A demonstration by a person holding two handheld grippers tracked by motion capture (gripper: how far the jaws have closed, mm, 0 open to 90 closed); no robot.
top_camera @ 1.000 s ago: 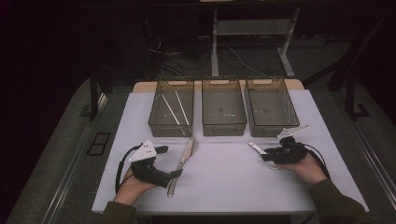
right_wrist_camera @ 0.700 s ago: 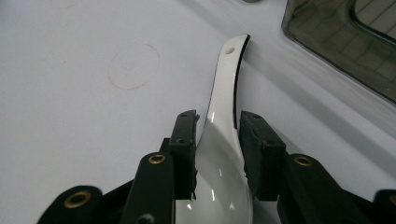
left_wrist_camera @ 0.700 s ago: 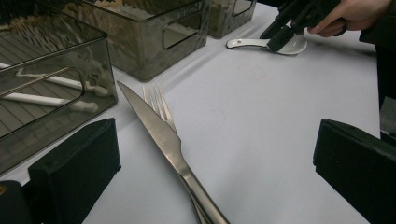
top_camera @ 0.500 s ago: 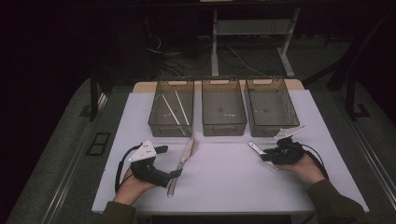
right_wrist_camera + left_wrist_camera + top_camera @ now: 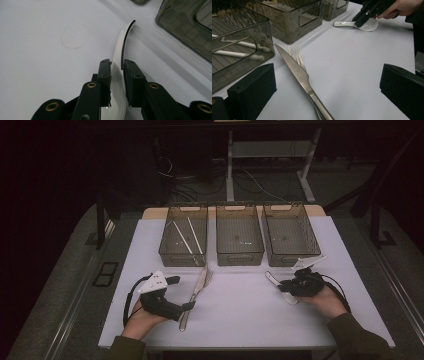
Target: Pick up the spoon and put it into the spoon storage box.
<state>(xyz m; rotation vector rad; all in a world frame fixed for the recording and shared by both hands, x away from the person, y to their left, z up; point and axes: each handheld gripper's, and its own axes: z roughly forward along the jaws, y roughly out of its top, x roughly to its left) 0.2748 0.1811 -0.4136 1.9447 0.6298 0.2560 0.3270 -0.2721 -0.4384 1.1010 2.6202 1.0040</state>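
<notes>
Right now my right gripper (image 5: 117,72) has just been closing its jaws on the white spoon (image 5: 119,50), and the pads sit narrow around its handle, where it widens toward the bowl, with the tip of the handle reaching out ahead of the jaws. I judge this to be the grasp step: the grip looks set, or nearly so, and the spoon lies on the table, not yet lifted. Next I would need a firm pinch and a straight lift before carrying it forward to one of the three smoky plastic bins (image 5: 291,234) just beyond my jaws.

My left gripper (image 5: 175,295) rests with its jaws wide and holds nothing; the knife (image 5: 298,72) and the fork (image 5: 296,55) lie crossed between them on the white table (image 5: 240,305). Around us the room is dark, with cables and a desk frame behind the table.
</notes>
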